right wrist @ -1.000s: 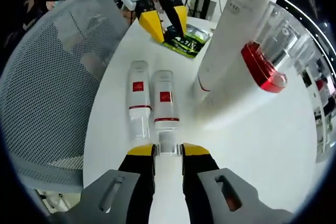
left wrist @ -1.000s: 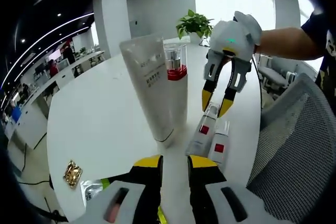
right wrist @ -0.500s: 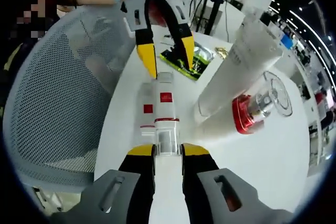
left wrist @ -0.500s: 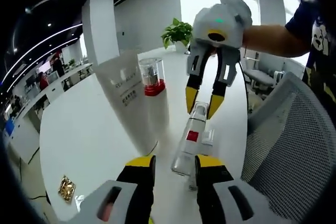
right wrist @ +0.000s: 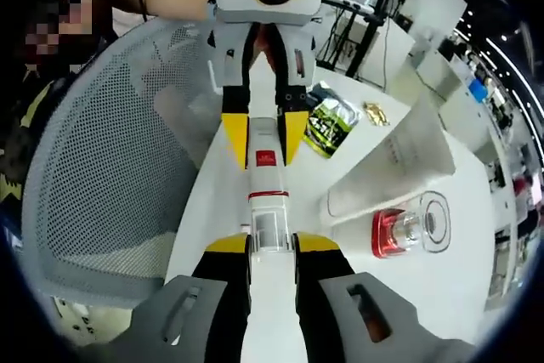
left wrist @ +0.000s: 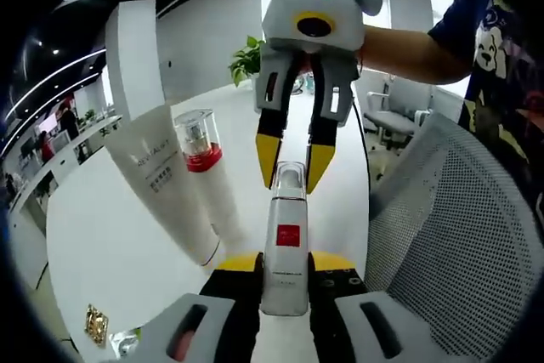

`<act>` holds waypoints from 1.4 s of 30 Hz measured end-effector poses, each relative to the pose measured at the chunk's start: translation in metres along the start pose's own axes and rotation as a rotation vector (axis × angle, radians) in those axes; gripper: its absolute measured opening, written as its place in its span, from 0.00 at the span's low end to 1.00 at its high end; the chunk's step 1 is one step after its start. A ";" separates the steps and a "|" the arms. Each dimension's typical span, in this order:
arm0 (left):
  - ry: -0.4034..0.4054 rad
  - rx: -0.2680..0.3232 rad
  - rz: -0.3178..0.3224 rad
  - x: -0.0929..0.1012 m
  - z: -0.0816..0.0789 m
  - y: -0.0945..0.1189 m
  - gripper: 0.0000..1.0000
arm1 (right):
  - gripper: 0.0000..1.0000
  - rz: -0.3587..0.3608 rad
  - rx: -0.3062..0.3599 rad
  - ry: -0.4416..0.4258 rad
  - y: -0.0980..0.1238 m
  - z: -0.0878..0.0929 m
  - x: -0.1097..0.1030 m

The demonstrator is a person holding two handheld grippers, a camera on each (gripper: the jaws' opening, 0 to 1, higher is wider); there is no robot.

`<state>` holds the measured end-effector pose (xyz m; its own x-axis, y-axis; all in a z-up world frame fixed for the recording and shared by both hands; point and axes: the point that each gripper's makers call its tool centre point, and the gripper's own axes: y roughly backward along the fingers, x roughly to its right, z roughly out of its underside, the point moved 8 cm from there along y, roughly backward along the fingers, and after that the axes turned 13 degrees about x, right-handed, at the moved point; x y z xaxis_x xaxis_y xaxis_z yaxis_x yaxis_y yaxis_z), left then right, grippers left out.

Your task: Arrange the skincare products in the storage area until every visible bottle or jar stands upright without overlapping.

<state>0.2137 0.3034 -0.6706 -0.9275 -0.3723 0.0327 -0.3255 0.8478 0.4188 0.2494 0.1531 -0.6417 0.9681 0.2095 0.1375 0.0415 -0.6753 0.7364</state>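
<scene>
A slim clear bottle with a red square label (left wrist: 285,248) is held between the two grippers, lifted above the white table (left wrist: 110,235). In the left gripper view, the left gripper (left wrist: 283,263) has its yellow-tipped jaws closed on the lower end of this bottle, and the right gripper (left wrist: 294,167) comes from above with its jaws closed around the other end, near the cap. In the right gripper view the same bottle (right wrist: 265,180) lies along the middle of the picture: the right gripper (right wrist: 270,246) pinches the clear end, and the left gripper (right wrist: 263,140) pinches the far end. So each tool is nearly closed, with only the width of the bottle between its jaws. A second bottle of this kind I cannot find in these pictures. On the table a large white tube (left wrist: 166,189) stands on its cap, leaning a little, and just beside it stands a bottle with a red band and a clear cap (left wrist: 197,144); whether they touch, I cannot tell. In the right gripper view the white tube (right wrist: 399,163) and the red-banded bottle (right wrist: 408,231) are to the right of the held bottle, and a green packet (right wrist: 330,116) and a small gold object (right wrist: 376,112) lie on the table behind. A grey mesh chair (right wrist: 102,167) is close to the table edge. A person's arm (left wrist: 408,44) holds the right gripper.
</scene>
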 end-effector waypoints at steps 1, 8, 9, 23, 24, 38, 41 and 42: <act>0.002 0.002 -0.001 -0.001 0.000 0.000 0.19 | 0.17 0.001 0.002 -0.001 0.000 0.000 0.000; 0.077 0.073 -0.053 -0.010 -0.009 0.008 0.18 | 0.22 0.158 0.194 -0.154 0.007 0.005 0.013; 0.085 0.086 -0.061 -0.012 -0.010 0.010 0.18 | 0.22 0.187 0.237 -0.208 0.010 0.008 0.015; 0.074 0.101 -0.095 -0.014 -0.012 0.006 0.18 | 0.29 0.211 0.774 -1.035 -0.006 0.036 0.000; 0.072 0.100 -0.093 -0.014 -0.011 0.006 0.18 | 0.29 0.197 0.807 -1.080 -0.006 0.036 0.000; 0.073 0.117 -0.095 -0.012 -0.012 0.007 0.19 | 0.18 0.111 0.996 -1.474 -0.004 0.035 0.005; 0.087 0.118 -0.078 -0.011 -0.012 0.007 0.20 | 0.17 0.129 0.994 -1.390 0.000 0.032 0.004; 0.091 0.118 -0.068 -0.010 -0.012 0.006 0.20 | 0.17 0.134 0.987 -1.345 0.002 0.031 0.004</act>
<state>0.2234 0.3080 -0.6575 -0.8839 -0.4585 0.0924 -0.4113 0.8560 0.3133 0.2608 0.1309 -0.6602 0.4642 -0.2446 -0.8513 -0.4302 -0.9024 0.0246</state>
